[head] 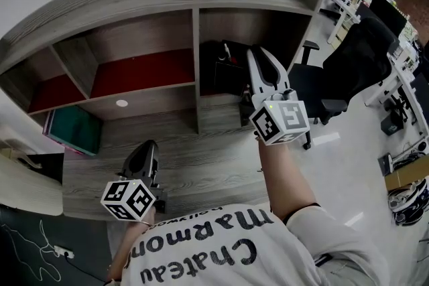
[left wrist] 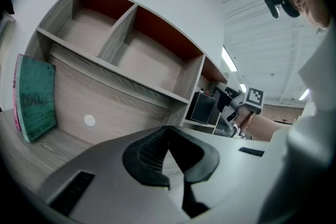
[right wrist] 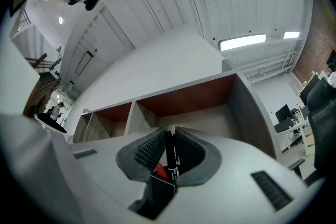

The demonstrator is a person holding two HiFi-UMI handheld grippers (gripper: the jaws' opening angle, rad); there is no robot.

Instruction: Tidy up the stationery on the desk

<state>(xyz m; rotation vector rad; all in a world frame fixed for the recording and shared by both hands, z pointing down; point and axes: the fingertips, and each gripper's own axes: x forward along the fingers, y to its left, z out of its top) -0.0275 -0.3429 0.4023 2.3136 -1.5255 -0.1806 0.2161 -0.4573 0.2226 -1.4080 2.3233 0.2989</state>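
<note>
My right gripper reaches into the right shelf compartment, just beside a black pen holder. In the right gripper view this gripper is shut on a slim black pen that stands upright between the pads. Below the pen a black box with something red shows through the gap. My left gripper hovers low over the desk near its front edge. Its pads meet at the tips, with nothing held. The left gripper view also catches the pen holder and the right gripper.
A teal book leans at the desk's left end, also seen as the teal book. The shelf unit has several open compartments. A white round disc sits in the back panel. A black office chair stands to the right.
</note>
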